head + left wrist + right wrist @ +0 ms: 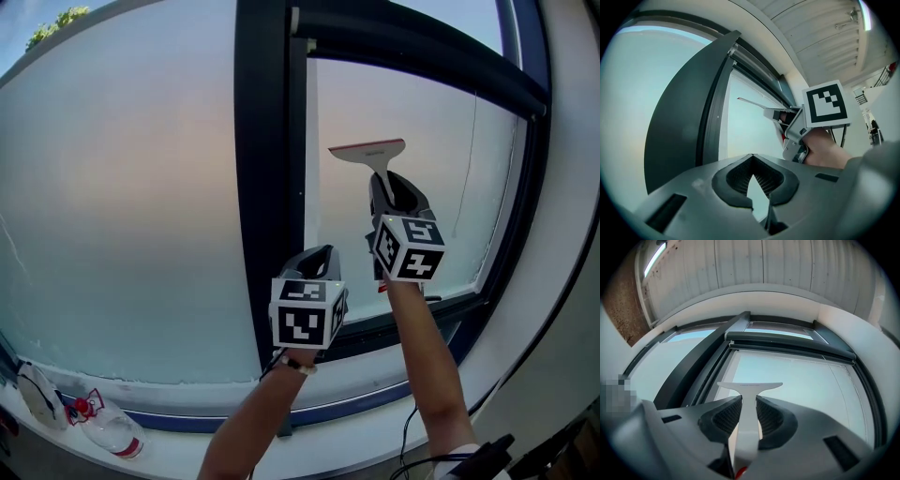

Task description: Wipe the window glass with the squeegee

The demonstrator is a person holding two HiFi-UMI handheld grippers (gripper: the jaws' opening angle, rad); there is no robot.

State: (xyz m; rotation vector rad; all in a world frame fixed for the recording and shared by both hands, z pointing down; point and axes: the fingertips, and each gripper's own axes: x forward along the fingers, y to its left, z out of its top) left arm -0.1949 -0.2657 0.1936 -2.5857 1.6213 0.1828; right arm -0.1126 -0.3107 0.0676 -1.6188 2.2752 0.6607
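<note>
The left gripper is pressed together, empty, near the dark window frame. The squeegee is pinched by its handle in the right gripper, blade up before the window glass. The blade should be laid flat and drawn down evenly.

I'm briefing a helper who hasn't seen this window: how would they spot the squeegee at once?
Find the dark vertical post in the middle, then the frosted pane to its right. There the right gripper holds up the squeegee: a pale T shape with a thin crossbar on top, the only tool in front of it.
</note>
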